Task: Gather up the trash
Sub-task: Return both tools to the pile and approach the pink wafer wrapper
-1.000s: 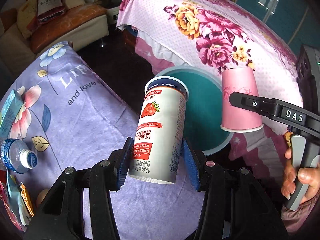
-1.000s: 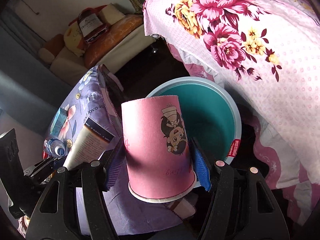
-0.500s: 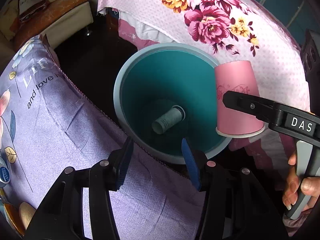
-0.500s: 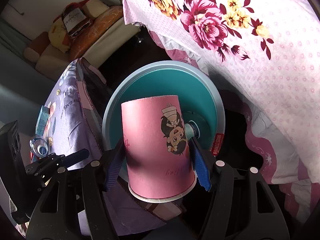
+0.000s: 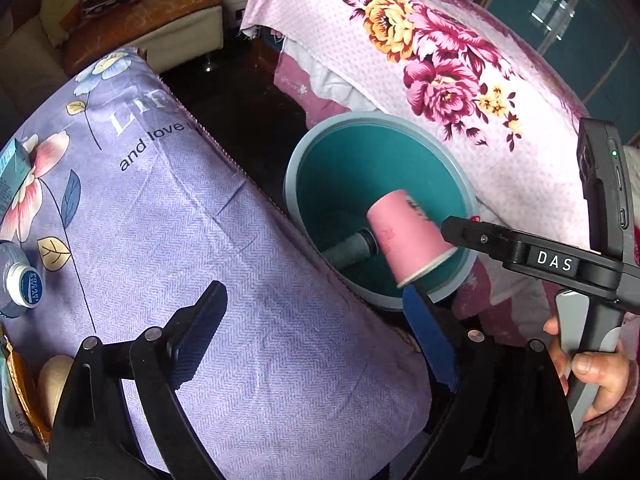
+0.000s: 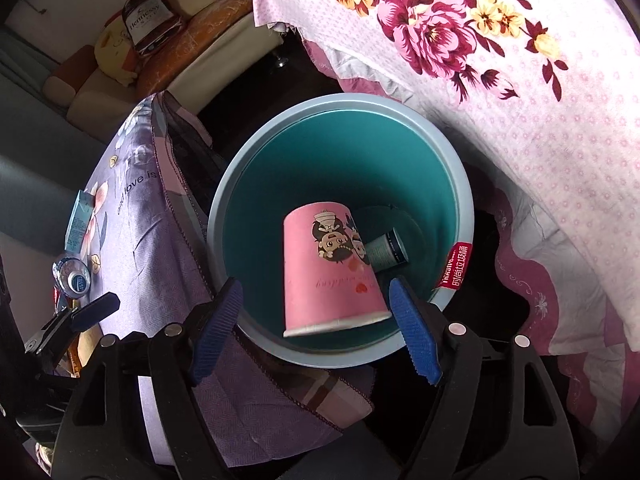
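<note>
Right gripper [image 6: 314,314] wide above bin [image 6: 460,188], cup [image 6: 328,268] loose just ahead; left gripper [image 5: 316,336] wide, empty.

Cup [image 6: 328,272] inside bin [image 6: 460,184], bottle [image 6: 386,250] beneath, table [image 5: 200,240] left of bin

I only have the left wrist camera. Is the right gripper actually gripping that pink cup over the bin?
Observer: No. In the right wrist view the right gripper is open, its fingers wider apart than the pink cup.
Operator: Where is the cup against the bin?
Observer: Within the teal bin's mouth, rim toward the camera, overlapping the yogurt bottle.
Operator: Any marking on the bin?
Observer: A red tag hangs over its rim.
</note>
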A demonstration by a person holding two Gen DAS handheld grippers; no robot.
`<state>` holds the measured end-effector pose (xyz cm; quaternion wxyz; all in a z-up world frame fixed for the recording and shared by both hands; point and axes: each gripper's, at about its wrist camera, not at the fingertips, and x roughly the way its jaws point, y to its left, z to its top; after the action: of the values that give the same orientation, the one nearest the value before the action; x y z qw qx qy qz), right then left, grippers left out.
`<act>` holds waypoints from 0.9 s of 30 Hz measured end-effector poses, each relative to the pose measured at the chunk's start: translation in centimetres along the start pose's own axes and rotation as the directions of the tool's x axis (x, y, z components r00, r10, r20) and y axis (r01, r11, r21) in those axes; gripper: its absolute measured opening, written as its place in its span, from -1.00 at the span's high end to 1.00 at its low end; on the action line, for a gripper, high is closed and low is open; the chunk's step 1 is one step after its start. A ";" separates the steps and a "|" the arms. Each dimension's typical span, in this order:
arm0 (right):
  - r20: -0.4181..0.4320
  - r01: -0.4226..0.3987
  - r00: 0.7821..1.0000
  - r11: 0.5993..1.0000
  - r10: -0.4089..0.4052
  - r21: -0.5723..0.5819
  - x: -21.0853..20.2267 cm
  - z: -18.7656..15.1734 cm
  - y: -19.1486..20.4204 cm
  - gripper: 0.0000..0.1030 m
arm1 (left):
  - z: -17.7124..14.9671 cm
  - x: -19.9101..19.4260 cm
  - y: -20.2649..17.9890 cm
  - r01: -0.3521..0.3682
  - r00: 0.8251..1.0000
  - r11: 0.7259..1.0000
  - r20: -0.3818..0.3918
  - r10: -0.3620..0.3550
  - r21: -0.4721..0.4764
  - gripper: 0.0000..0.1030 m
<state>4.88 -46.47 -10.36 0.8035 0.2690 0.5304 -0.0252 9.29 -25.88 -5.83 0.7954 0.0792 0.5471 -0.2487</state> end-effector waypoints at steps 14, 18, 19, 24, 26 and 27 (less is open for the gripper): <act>-0.009 0.008 1.000 0.993 -0.009 -0.116 -1.5 -1.9 6.9 -0.49 | -3.9 -6.0 6.0 -0.004 0.997 0.994 0.081 0.013 -0.114 -0.78; -0.014 0.005 1.000 0.984 -0.008 -0.176 -1.7 -2.7 9.9 -0.49 | -5.1 -8.2 8.1 -0.009 0.993 0.989 0.119 0.026 -0.149 -0.79; -0.016 0.004 1.000 0.982 -0.007 -0.190 -1.8 -2.9 10.6 -0.50 | -5.4 -8.8 8.7 -0.011 0.991 0.988 0.129 0.032 -0.157 -0.80; -0.033 -0.007 0.999 0.965 -0.002 -0.262 -1.7 -4.0 14.8 -0.50 | -7.2 -11.8 12.0 -0.027 0.982 0.976 0.179 0.067 -0.215 -0.82; -0.039 -0.011 0.999 0.955 -0.001 -0.296 -1.6 -4.5 16.5 -0.50 | -8.0 -12.9 13.6 -0.031 0.977 0.969 0.195 0.080 -0.245 -0.83; -0.042 -0.012 0.999 0.950 -0.001 -0.312 -1.6 -4.7 17.4 -0.50 | -8.4 -13.4 14.4 -0.034 0.975 0.965 0.202 0.089 -0.261 -0.84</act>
<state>5.90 -29.88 -3.31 0.8247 0.1406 0.5436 0.0669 5.51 -6.00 0.95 0.8599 -0.0341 0.4841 -0.1581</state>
